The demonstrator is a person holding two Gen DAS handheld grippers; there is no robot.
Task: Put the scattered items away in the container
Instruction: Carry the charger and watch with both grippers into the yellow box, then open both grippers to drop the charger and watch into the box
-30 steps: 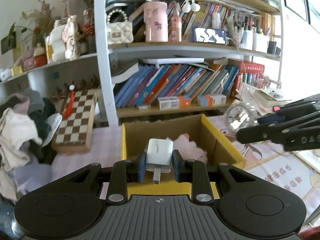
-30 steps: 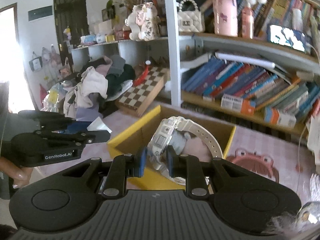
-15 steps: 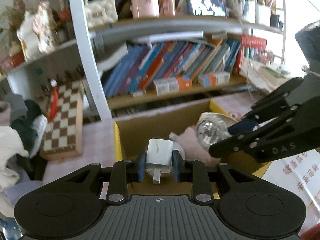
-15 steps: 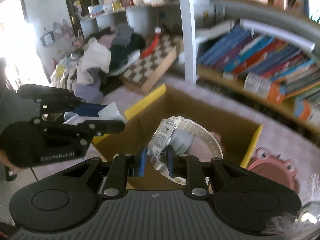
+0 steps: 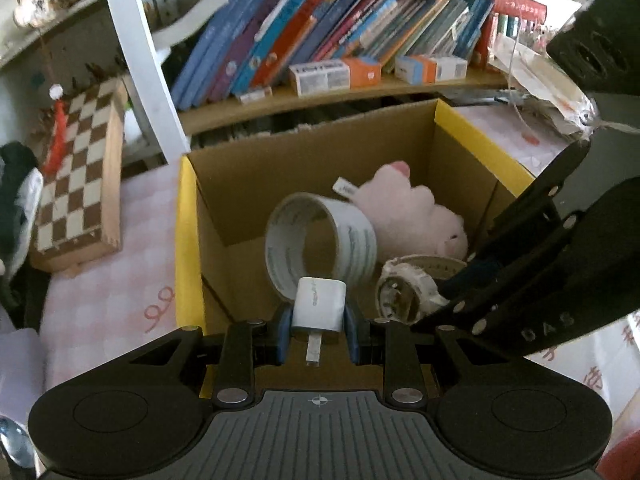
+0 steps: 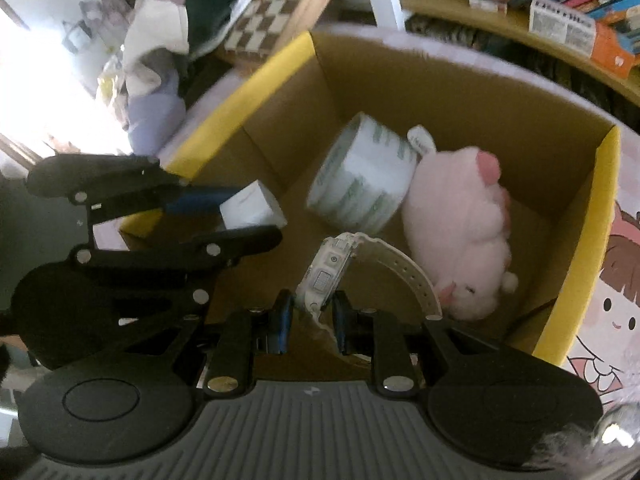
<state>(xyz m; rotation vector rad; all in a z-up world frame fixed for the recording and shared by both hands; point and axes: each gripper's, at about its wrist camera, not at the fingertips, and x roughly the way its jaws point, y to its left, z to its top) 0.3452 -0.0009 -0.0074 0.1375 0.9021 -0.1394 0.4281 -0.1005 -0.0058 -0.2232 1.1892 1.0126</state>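
Over the open brown cardboard box with yellow rim (image 5: 186, 240), both grippers point steeply down. Left gripper (image 5: 318, 316): blue pads clamped on a small white USB wall charger (image 5: 319, 304), prong toward the camera. Right gripper (image 6: 310, 316): jaws nearly closed, pinching the case of a white plastic digital wristwatch (image 6: 326, 274), strap looping to the right. Inside the box: a roll of clear packing tape (image 5: 320, 240) on edge, touching a pink plush toy (image 5: 412, 216). Wooden chessboard (image 5: 76, 176) left of box, on the table.
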